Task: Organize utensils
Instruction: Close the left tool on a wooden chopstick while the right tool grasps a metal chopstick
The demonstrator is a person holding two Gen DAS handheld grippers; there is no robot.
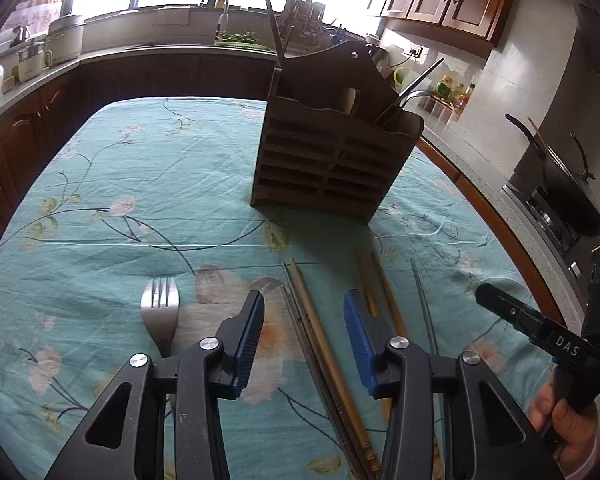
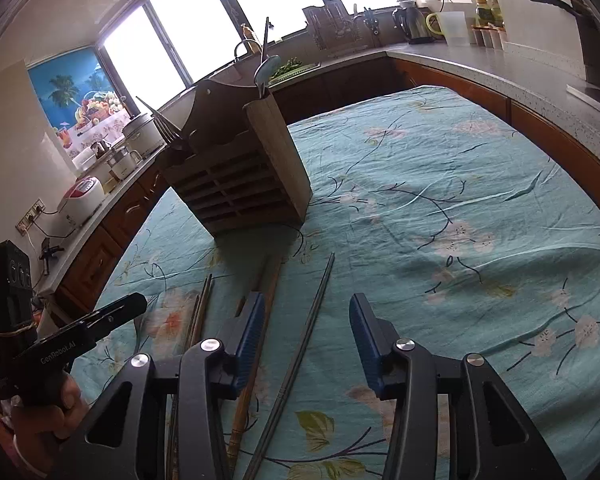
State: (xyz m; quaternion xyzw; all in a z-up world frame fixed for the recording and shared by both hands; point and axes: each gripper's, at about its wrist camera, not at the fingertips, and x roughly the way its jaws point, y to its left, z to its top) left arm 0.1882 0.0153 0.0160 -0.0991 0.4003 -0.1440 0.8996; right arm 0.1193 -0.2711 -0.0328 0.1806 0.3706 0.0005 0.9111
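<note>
A wooden utensil caddy [image 1: 332,152] [image 2: 240,176] stands on the teal flowered tablecloth [image 1: 140,184], with chopsticks, a fork [image 2: 168,124] and a spoon [image 2: 266,68] upright in it. Loose on the cloth lie a steel fork [image 1: 160,312], a wooden chopstick pair [image 1: 316,320], a second wooden pair [image 1: 380,284] and thin metal chopsticks [image 1: 424,304] [image 2: 318,292]. My left gripper [image 1: 304,332] hovers open over the first wooden pair, its blue pads clear of the sticks. Over the metal chopsticks my right gripper [image 2: 306,336] stands open too, with nothing pressed between its pads.
Kitchen counters ring the table. A wok [image 1: 560,176] sits on the stove at the right, a rice cooker [image 1: 64,36] at the far left and a kettle [image 2: 412,20] at the back. A hand [image 1: 560,420] holds the other gripper close on the right.
</note>
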